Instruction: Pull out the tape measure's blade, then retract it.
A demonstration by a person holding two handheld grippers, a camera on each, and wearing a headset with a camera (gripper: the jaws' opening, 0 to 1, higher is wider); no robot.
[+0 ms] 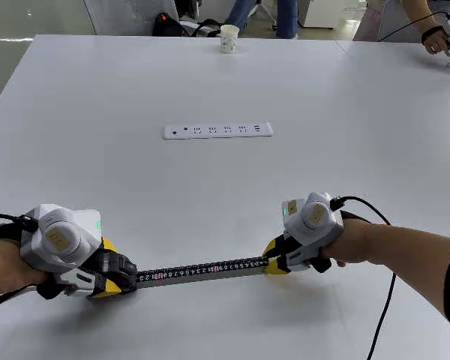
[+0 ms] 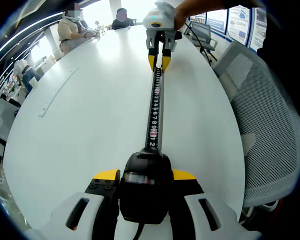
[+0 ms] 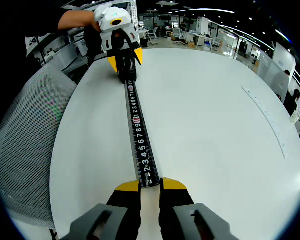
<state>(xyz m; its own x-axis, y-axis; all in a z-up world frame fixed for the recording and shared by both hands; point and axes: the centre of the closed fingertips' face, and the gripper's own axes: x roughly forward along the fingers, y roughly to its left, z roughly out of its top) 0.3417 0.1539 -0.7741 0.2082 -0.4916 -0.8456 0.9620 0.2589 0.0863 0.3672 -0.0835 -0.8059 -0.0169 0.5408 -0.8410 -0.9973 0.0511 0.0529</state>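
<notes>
A black tape measure case [image 1: 118,271] sits between the jaws of my left gripper [image 1: 109,274], which is shut on it; in the left gripper view the case [image 2: 146,187] lies at the bottom between the yellow-tipped jaws of my left gripper [image 2: 145,175]. The blade [image 1: 202,269] is drawn out across the white table [image 1: 210,172] toward the right. My right gripper [image 1: 274,262] is shut on the blade's end. In the right gripper view the numbered blade [image 3: 140,140] runs from my right gripper [image 3: 150,185] up to the case [image 3: 124,64].
A white power strip [image 1: 217,130] lies at mid-table. A paper cup [image 1: 229,38] stands near the far edge. Another person's hand with a gripper [image 1: 442,37] works at the far right corner. A mesh chair [image 2: 270,115] stands beside the table.
</notes>
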